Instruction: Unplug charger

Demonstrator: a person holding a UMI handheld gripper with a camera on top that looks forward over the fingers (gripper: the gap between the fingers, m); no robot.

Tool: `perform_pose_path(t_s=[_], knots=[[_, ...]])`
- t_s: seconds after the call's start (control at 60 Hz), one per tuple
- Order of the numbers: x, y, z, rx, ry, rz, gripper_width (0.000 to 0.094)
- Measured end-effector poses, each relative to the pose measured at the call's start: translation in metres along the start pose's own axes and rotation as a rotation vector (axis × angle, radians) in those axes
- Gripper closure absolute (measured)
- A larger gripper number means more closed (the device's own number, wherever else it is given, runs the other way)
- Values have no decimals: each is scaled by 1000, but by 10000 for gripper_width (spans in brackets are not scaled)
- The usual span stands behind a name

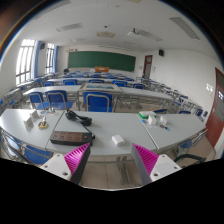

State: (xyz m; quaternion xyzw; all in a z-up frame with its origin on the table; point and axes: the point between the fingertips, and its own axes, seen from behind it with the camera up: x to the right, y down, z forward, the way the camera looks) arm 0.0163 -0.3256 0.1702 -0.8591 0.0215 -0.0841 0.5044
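Note:
A brown power strip (69,137) lies on the grey desk (100,132) just beyond my left finger. A black charger with its cable (80,119) lies behind the strip on the same desk. My gripper (112,160) is open and empty, held back from the desk's near edge, with the pink pads (76,156) wide apart. A small white block (117,140) lies on the desk between and beyond the fingers.
This is a classroom with rows of grey desks and blue chairs (97,101). A green chalkboard (100,60) is on the far wall. A small jar (42,124) stands left of the strip. A bottle and small things (150,118) sit on the right desk. Floor shows below the desk.

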Motion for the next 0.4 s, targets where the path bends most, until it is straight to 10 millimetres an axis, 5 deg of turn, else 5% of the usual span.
perform_pose_path(t_s=[0.15,0.4], knots=[[-11,9,-52,22,11,7,85],[-20,18,-94,27,15,26,84]])
